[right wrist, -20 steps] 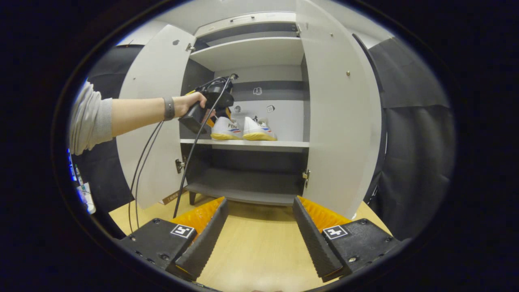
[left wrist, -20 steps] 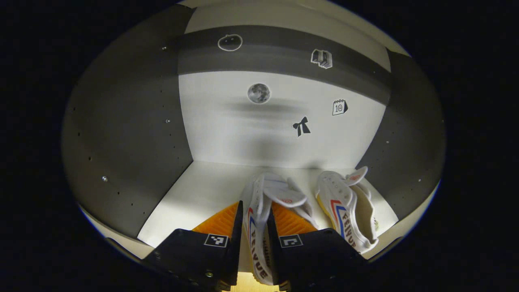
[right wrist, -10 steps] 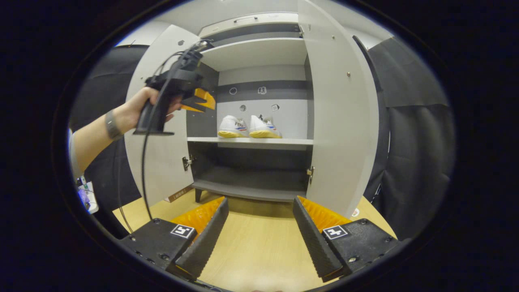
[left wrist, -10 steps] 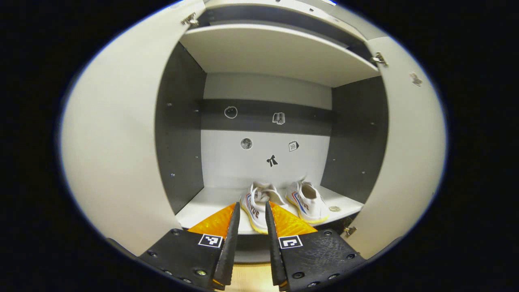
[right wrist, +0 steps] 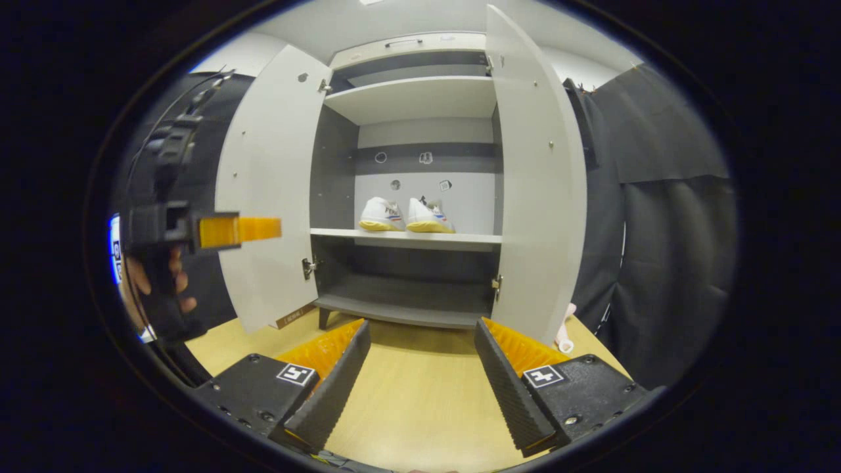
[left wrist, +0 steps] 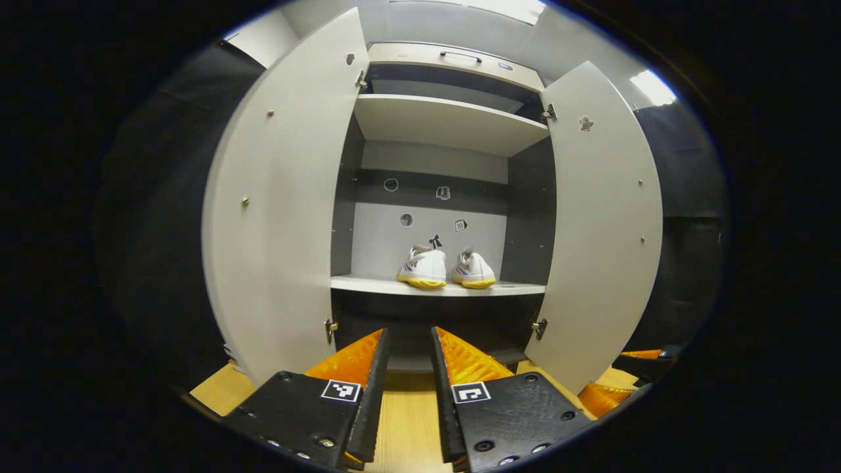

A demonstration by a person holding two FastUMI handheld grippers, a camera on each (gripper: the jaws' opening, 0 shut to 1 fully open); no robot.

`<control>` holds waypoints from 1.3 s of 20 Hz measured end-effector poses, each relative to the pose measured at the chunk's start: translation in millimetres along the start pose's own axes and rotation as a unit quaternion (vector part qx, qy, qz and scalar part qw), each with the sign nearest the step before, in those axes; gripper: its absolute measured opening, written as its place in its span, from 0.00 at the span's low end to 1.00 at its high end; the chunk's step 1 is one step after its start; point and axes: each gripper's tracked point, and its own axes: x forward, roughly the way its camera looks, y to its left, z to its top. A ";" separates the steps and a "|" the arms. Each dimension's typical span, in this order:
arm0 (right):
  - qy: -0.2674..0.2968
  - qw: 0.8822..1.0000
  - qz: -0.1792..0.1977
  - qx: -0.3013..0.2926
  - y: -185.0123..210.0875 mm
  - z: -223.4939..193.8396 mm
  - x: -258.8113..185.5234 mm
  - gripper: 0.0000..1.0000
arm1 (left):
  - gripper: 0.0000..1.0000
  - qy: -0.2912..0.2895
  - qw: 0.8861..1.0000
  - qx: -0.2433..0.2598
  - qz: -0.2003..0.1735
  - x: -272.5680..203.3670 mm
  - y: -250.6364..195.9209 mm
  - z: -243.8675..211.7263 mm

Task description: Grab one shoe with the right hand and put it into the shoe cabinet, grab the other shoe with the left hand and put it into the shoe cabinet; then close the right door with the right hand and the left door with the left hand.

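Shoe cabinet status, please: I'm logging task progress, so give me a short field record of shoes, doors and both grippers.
shoes: left shoe and right shoe stand side by side on the middle shelf, heels toward the cameras
left door: open
right door: open
left gripper: narrowly open, holding nothing, clear of the cabinet
right gripper: wide open, holding nothing, above the wooden floor
remaining: close both doors

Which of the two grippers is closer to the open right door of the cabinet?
Right, as far as I can judge. The right gripper hangs open in front of the cabinet, with the right door just ahead on its side. The left gripper is over by the left door.
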 end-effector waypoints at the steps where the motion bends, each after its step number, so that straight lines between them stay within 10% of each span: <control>1: 0.001 1.000 -0.001 0.004 0.3 -1.7 -5.2 1.00 | 0.39 0.005 1.000 0.001 0.015 -11.8 4.7 -11.8; 11: -0.011 0.998 -0.054 0.031 -49.8 7.9 -54.6 1.00 | 0.84 0.017 0.999 -0.002 0.031 -67.2 4.4 -57.9; 19: -0.057 0.980 -0.184 0.042 -179.0 78.2 -79.5 1.00 | 0.85 0.015 1.000 0.007 0.006 -64.6 -11.4 -55.6; 26: -0.096 0.970 -0.212 0.071 -255.8 158.6 -25.7 1.00 | 0.85 0.006 0.999 0.030 -0.014 -67.7 -24.3 -50.6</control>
